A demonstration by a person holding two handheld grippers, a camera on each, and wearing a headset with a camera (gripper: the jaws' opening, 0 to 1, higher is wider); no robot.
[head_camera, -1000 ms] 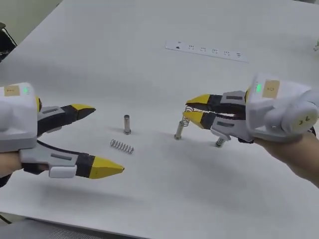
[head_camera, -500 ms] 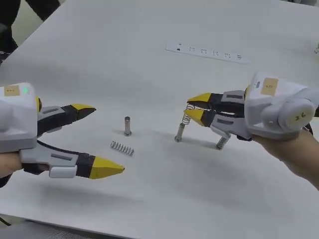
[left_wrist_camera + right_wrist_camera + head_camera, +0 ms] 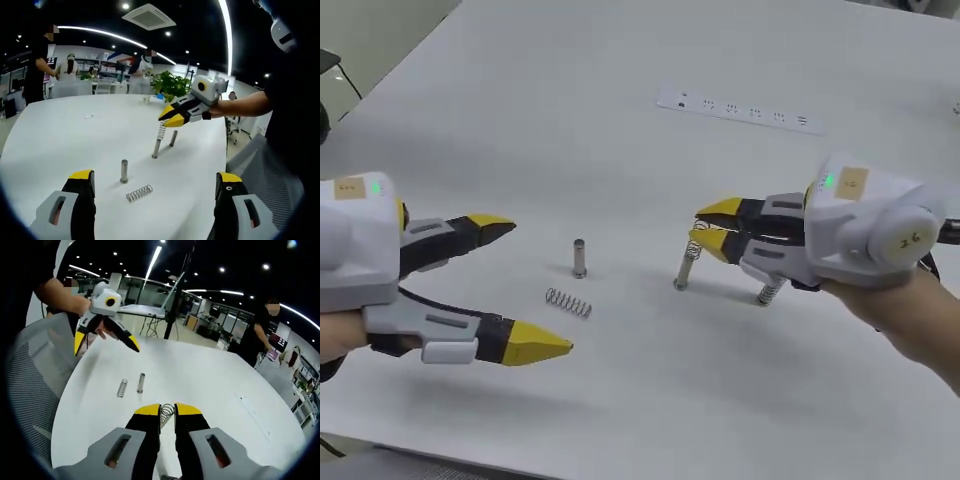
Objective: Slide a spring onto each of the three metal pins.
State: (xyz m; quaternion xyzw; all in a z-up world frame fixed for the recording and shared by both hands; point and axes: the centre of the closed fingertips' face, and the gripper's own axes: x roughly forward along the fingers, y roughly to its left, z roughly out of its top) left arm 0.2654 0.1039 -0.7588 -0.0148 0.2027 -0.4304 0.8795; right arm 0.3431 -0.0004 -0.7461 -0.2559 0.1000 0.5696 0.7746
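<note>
Spring (image 3: 695,243): we pinch it in the right gripper (image 3: 712,224), just above a leaning pin (image 3: 683,272) on the white table (image 3: 570,130); our left gripper (image 3: 535,285) gapes wide, under office ceiling lights (image 3: 125,6).

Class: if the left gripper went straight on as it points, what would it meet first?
Probably the loose spring on the table, just before the bare pin, though the left gripper's height is unclear.

Left gripper (image 3: 535,288) & right gripper (image 3: 698,226): white boxy bodies, green LED (image 3: 376,186) + tan sticker (image 3: 348,187) on top, grey-black jaws w/ yellow tips. Round white cap (image 3: 905,235) w/ faint marks on right one's side. Person: black short-sleeved top (image 3: 287,130), white headset (image 3: 283,35).
</note>
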